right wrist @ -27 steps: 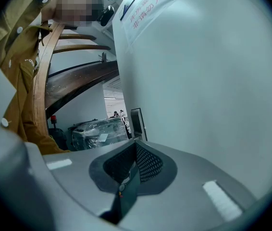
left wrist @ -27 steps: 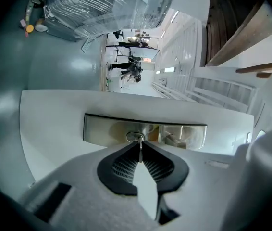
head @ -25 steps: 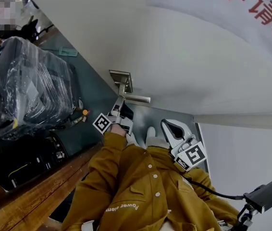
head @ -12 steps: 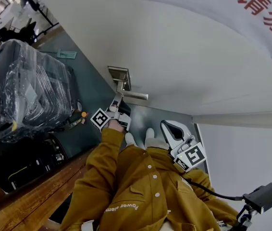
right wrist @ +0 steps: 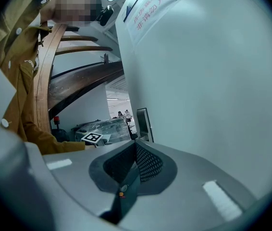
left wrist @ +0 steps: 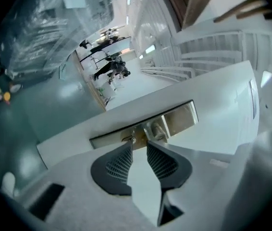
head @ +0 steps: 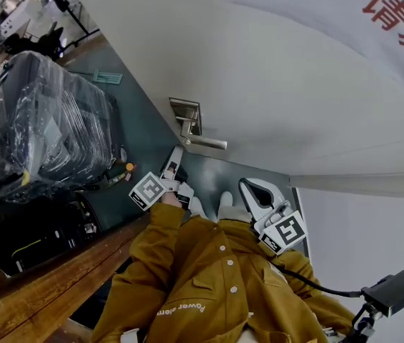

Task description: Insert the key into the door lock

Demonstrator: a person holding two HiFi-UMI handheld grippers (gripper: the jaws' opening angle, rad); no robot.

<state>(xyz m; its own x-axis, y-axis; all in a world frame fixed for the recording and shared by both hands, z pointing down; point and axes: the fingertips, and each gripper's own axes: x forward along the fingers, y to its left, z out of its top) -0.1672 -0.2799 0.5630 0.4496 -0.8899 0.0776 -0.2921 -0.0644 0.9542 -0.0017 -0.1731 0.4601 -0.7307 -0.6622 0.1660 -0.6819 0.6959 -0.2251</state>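
Observation:
The white door (head: 280,98) carries a metal lock plate (head: 186,115) with a lever handle (head: 207,142). My left gripper (head: 173,166) hovers just below the plate, a short way off it. In the left gripper view, that gripper (left wrist: 139,144) stands open with a narrow gap and nothing between the jaws. Its tips point at the lock plate (left wrist: 174,121), where a small round keyhole cylinder (left wrist: 129,139) shows. I see no key in any view. My right gripper (head: 250,187) is held low by the door, and in its own view it (right wrist: 136,144) is shut and empty.
A black bulky object wrapped in clear plastic (head: 45,127) stands on the dark floor to the left. A wooden rail (head: 52,277) runs along the lower left. A paper sign with red characters (head: 395,20) hangs on the door. The person's mustard jacket (head: 209,284) fills the bottom.
My left gripper has drawn back down and left from the lock plate, leaving a gap below the handle. The right gripper has stayed where it was.

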